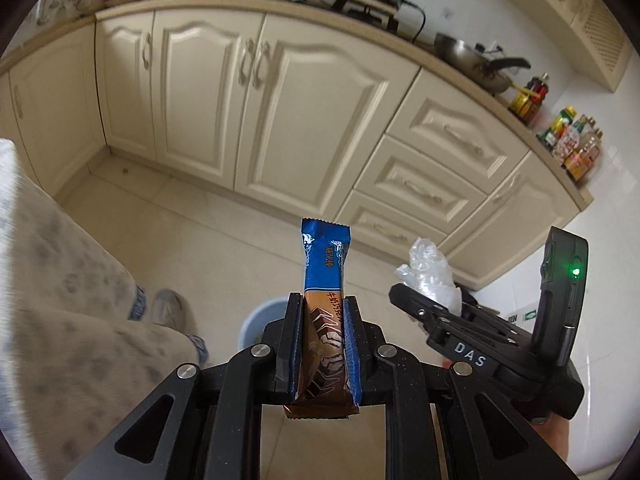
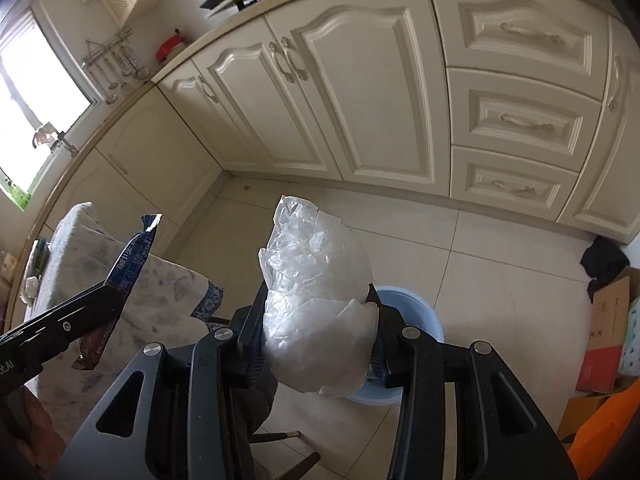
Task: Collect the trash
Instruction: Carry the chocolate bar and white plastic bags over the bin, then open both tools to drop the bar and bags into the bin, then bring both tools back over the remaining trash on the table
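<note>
- Left tool point(image 1: 323, 312) clamped nearly shut on a blue and brown snack wrapper point(image 1: 325, 280), pads pressing both long edges, blue crimped end sticking up past the fingertips, brown end hanging out below.
- Same wrapper point(image 2: 134, 264) visible at the left of the right wrist view, held tilted in the left tool's black fingers, just in front of a grey patterned cloth.
- Right tool point(image 2: 320, 304) part-open around a crumpled clear plastic bag point(image 2: 316, 280), fingers pressing its sides, bag bulging above and below the grip.
- Same bag point(image 1: 430, 268) seen right of the wrapper in the left wrist view, poking up from the right tool point(image 1: 416, 300); both tools near each other, not touching.
- Light blue plastic bin point(image 2: 416, 316) on the tiled floor directly behind the right tool, mostly hidden by the bag; its rim point(image 1: 264, 312) also peeking out just left of the left tool.
- Cream kitchen cabinets point(image 1: 256, 112) along the far side, with a surface point(image 1: 460, 68) above carrying a wok point(image 1: 468, 60) and bottles point(image 1: 572, 140) toward the right.
- Cardboard boxes point(image 2: 608, 320) on the floor at the far right.
</note>
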Tool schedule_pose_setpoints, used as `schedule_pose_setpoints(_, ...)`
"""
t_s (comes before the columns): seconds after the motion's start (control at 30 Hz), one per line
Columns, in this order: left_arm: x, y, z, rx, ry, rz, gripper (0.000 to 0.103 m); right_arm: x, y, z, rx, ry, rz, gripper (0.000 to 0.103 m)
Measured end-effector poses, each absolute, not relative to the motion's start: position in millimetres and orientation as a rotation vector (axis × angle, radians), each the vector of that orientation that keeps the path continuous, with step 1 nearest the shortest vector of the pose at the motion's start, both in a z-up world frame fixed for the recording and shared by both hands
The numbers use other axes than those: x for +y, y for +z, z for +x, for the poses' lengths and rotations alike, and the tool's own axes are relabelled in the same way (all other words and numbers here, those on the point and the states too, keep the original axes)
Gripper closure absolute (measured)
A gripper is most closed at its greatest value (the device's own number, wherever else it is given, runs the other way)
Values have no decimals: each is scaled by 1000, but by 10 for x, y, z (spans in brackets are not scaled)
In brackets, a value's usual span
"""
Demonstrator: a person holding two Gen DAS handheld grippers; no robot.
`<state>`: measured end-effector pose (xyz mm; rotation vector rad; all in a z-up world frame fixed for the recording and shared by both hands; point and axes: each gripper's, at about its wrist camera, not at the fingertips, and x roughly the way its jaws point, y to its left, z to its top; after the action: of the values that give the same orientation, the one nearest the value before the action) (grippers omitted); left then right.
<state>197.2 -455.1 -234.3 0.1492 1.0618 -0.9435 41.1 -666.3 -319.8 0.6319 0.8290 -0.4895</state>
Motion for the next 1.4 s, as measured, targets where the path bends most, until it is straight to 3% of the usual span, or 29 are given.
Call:
schedule_pose_setpoints(0.33, -5465, -3118, 2435, 1241, -938, 184, 88, -7007, -3819, 428, 902, -509, 732, 61)
schedule_pose_setpoints(0.43, -5609, -3278, 2538, 1269, -935, 187, 84, -7071, -3922, 428, 907, -524, 750, 59)
schedule_pose_setpoints(0.5, -5701, -3375, 2584, 1295, -915, 197, 77, -7116, -4002, 434, 921, -521, 769, 57)
schedule_pose_setpoints(0.57, -5771, -3430, 2624, 1304, -892, 203, 60, -7136, -4054, 424, 930, -522, 780, 53)
schedule_pose_setpoints(0.63, -5759, -3413, 2609, 1282, -869, 206, 43, -7147, -4086, 393, 930, -529, 794, 41)
schedule_pose_setpoints(0.7, -5760, -3377, 2576, 1248, -844, 218, 28, -7145, -4098, 350, 923, -542, 812, 15)
schedule_pose_setpoints(0.77, -5757, -3321, 2534, 1218, -824, 226, 15, -7141, -4092, 296, 915, -567, 825, 3)
schedule_pose_setpoints(0.83, -5755, -3257, 2478, 1193, -809, 233, 9, -7129, -4071, 253, 915, -594, 836, 0)
schedule_pose_setpoints(1.07, -5558, -2895, 2235, 1102, -812, 221, 4, -7022, -3873, 227, 915, -618, 833, 0)
schedule_pose_setpoints(1.4, -4426, -2081, 1965, 932, -827, 134, 2, -6544, -3113, 468, 851, -575, 707, 0)
